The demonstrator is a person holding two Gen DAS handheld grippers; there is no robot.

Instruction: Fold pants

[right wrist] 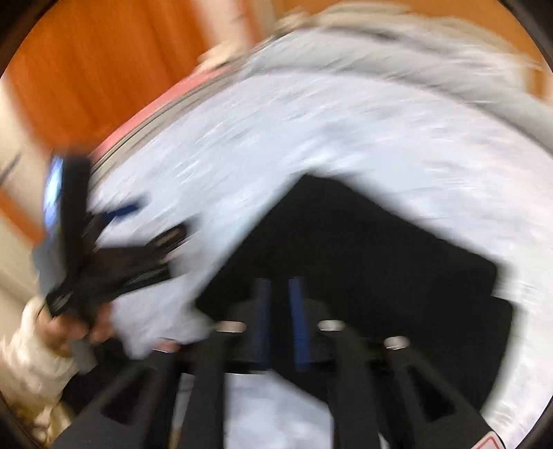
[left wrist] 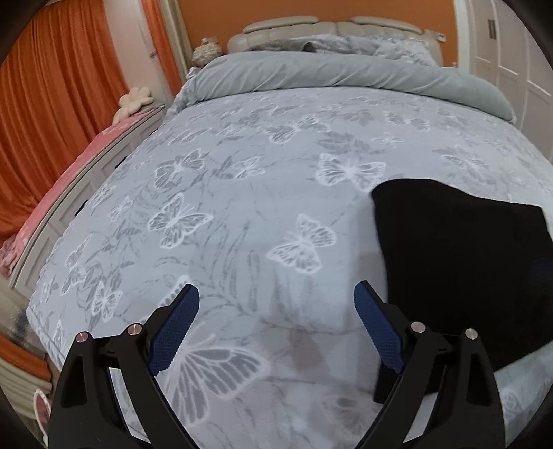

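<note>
The black pants lie folded into a compact shape on the blue butterfly bedspread, at the right of the left wrist view. My left gripper is open and empty, just left of the pants' near edge. In the blurred right wrist view the pants lie under and ahead of my right gripper, whose blue pads stand close together with a narrow gap. Nothing shows between them. The left gripper and the hand holding it appear at the left.
A rolled grey duvet and padded headboard are at the bed's far end. A pink-covered bench and orange curtains run along the left side. White wardrobe doors stand at the right.
</note>
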